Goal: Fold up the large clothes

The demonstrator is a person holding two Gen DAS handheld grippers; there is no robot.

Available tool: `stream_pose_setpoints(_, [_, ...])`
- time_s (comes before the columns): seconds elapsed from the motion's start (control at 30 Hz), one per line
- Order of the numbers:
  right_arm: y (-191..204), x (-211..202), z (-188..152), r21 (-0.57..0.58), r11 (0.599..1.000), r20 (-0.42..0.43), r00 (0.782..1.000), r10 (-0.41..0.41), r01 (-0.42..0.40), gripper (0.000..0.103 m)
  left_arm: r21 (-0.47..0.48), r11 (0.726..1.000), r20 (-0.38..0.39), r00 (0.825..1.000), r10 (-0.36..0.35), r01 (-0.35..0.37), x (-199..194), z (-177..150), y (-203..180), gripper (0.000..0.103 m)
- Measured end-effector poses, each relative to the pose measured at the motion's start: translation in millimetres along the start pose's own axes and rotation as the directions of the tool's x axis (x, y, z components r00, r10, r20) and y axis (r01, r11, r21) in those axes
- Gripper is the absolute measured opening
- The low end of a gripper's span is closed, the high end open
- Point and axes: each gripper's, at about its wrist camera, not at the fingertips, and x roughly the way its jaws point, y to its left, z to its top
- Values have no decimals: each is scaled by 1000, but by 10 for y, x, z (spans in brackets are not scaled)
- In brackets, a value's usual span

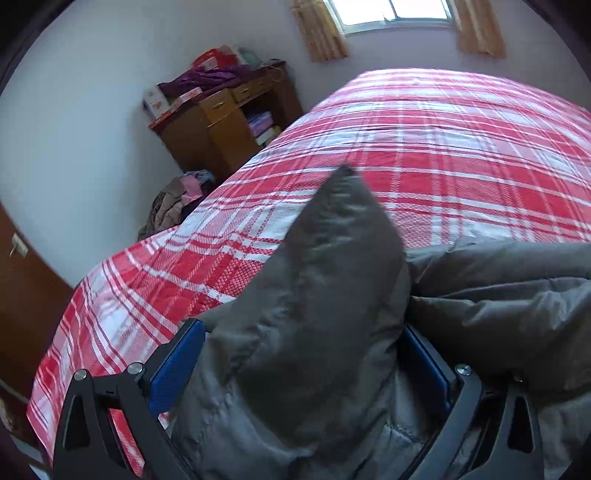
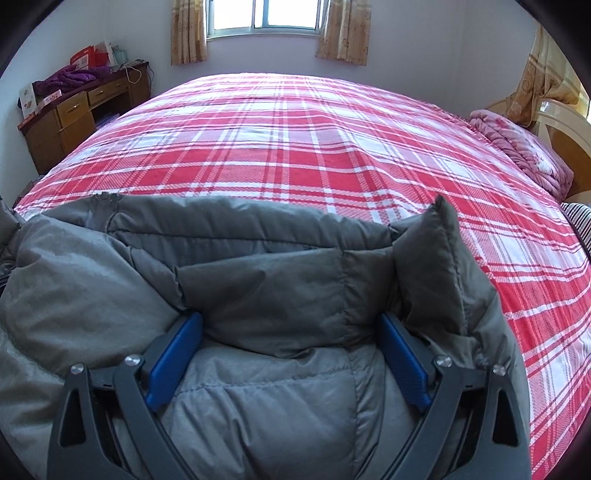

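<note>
A large grey padded jacket point(image 1: 314, 295) lies at the near edge of the bed, on the red and white plaid cover point(image 1: 424, 147). In the left wrist view a corner of the jacket sticks up between the blue pads point(image 1: 173, 365) of my left gripper point(image 1: 306, 354), whose jaws stand wide apart around the fabric. In the right wrist view the jacket point(image 2: 258, 295) fills the foreground, and a thick fold of it lies between the blue pads point(image 2: 173, 354) of my right gripper point(image 2: 291, 343), also wide apart. A second corner point(image 2: 439, 258) stands up at the right.
A wooden desk point(image 1: 221, 125) with boxes and a purple garment stands at the back left wall. A heap of clothes point(image 1: 177, 203) lies beside the bed. A pink quilt point(image 2: 517, 151) lies at the bed's right side by the headboard. The window point(image 2: 266, 18) is on the far wall.
</note>
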Motion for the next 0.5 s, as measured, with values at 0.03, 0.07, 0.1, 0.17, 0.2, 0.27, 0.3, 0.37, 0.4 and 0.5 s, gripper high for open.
stream_pose_setpoints(0.03, [2,-21,10,-5,1000,-4,1000,-4,4,96,4,1000,-5,1000,-19,19,-61,5,36,102])
stream_pose_setpoints(0.07, [13,-71,25,-23,1000,-6,1000,-18,18,93,-5,999,10,999,-53,53,-184,-4,108,102])
stream_pose_setpoints(0.1, [21,-131,32,-32,999,2,999,-33,33,90,-15,995,38,995,-95,95,-348,-28,204,102])
stream_pose_setpoints(0.17, [32,-425,44,-9,1000,61,998,-28,28,90,-25,988,105,984,-146,150,-671,-144,388,102])
stream_pose_setpoints(0.2, [46,-537,44,1,1000,79,997,-6,6,90,-28,985,132,978,-164,169,-765,-205,440,102])
stream_pose_setpoints(0.27, [150,-867,-6,-6,999,141,989,46,-46,94,-31,980,163,968,-188,196,-858,-356,489,102])
stream_pose_setpoints(0.3, [208,-960,-45,-15,999,164,985,49,-47,95,-25,983,157,972,-176,183,-837,-421,461,102])
stream_pose_setpoints(0.37, [405,-1074,-169,-48,996,184,980,81,-74,95,-2,994,137,984,-111,112,-727,-513,374,102])
stream_pose_setpoints(0.4, [497,-1054,-201,-64,995,175,981,86,-76,95,8,997,106,992,-73,73,-615,-572,318,102])
stream_pose_setpoints(0.5, [714,-871,-375,-120,992,140,989,48,-32,94,-31,995,101,991,-94,97,-498,-673,322,102])
